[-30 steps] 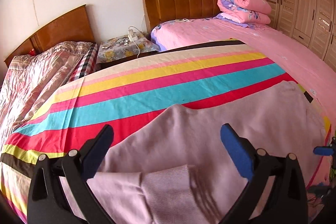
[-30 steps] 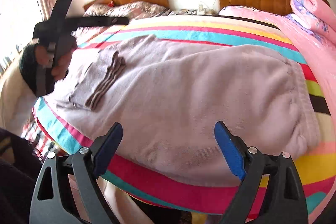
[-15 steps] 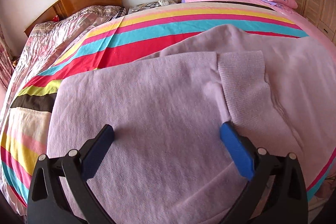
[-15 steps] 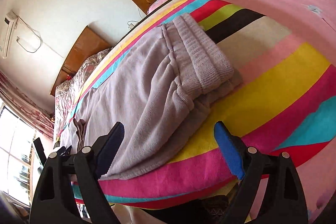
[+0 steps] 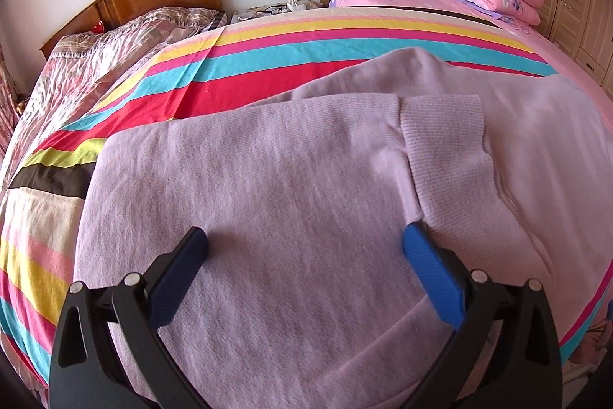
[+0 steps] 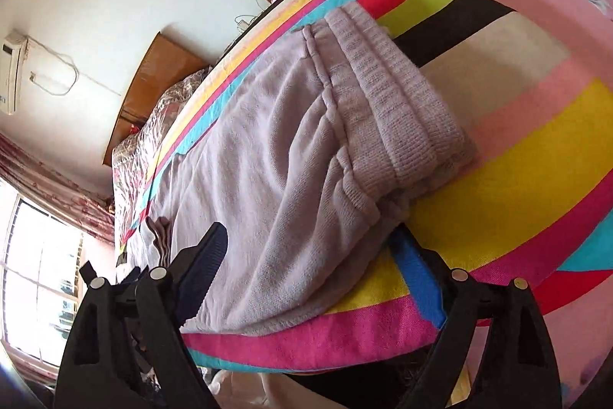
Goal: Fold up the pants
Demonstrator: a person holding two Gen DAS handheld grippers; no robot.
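My left black plastic two-finger gripper (image 5: 304, 248): blue ribbed pads, silver pivot screws, triangular cutouts. My right black plastic two-finger gripper (image 6: 312, 246): identical.

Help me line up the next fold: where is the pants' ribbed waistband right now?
In the right wrist view, the ribbed waistband lies right of centre on the striped sheet, just beyond the open right claw.

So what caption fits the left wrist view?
Open left gripper poised over folded lilac pants on a striped bedsheet.
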